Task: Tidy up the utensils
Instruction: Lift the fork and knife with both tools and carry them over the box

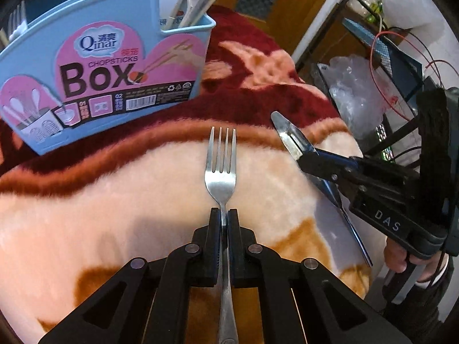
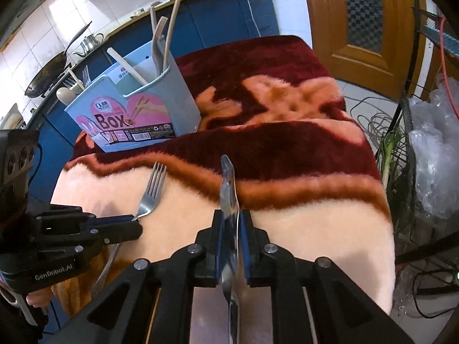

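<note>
A steel fork (image 1: 221, 172) points its tines toward the box, and my left gripper (image 1: 223, 215) is shut on its neck. The fork (image 2: 150, 192) and left gripper (image 2: 134, 220) also show at the left of the right wrist view. A table knife (image 2: 228, 183) stands edge-on between the pads of my right gripper (image 2: 229, 215), which is shut on its blade. In the left wrist view the knife (image 1: 287, 134) and right gripper (image 1: 301, 157) sit at the right. A blue chopsticks box (image 1: 100, 71) (image 2: 134, 120) holding several utensils stands at the back left.
A plush red and peach blanket (image 2: 287, 149) covers the table. A wire rack with plastic bags (image 2: 430, 157) and cables stands to the right. Blue cabinets (image 2: 223, 20) and a wok (image 2: 48, 74) lie behind the box. A hand (image 1: 398, 255) grips the right tool.
</note>
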A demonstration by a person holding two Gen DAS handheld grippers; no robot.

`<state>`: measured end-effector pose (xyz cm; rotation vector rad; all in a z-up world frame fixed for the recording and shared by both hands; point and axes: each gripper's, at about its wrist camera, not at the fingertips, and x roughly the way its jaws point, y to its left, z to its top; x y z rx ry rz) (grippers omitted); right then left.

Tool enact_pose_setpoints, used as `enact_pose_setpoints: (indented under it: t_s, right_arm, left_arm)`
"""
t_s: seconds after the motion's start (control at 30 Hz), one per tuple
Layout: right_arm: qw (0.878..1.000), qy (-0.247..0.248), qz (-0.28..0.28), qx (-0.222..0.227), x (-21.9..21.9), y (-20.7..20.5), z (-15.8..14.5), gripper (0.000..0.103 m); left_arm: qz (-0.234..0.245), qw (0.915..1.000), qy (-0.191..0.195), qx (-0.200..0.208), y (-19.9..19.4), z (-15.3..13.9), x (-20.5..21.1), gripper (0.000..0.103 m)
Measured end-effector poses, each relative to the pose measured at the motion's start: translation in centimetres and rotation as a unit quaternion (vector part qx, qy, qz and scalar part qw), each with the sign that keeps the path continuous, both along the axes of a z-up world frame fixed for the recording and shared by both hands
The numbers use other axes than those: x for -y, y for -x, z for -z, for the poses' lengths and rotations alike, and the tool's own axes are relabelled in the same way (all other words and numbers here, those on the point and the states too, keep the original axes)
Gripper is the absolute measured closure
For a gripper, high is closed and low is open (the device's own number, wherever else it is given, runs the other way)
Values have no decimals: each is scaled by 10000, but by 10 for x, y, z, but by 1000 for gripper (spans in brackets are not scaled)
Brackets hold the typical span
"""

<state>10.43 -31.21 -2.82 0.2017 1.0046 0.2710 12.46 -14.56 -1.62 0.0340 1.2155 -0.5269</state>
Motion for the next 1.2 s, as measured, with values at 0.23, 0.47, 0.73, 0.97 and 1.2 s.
enact_pose_setpoints:
  t_s: [0.23,0.47,0.73,0.97,1.2]
  right_arm:
    - [9998,-148,-83,-102,2,-7,2,88]
    - [9990,-434,-31,144,8,2,2,96]
    - [9929,-632,120,1003,-3,30,-27,97]
    - [9822,-538,352,1766,-17,44,-56,97]
    - [9750,-564,435,2104,-29,47,-69,97]
  left_arm:
    - [57,9999,87,132,1,-1,-1,99]
    - [-121,9939,1008,432,22,1,-29,100]
    - [-521,9795,1386,1362,47,-26,-67,100]
    - [-968,9604,1414,2198,50,-68,-101,100]
    - [-1207,9393,1407,2888,33,-123,-120,100]
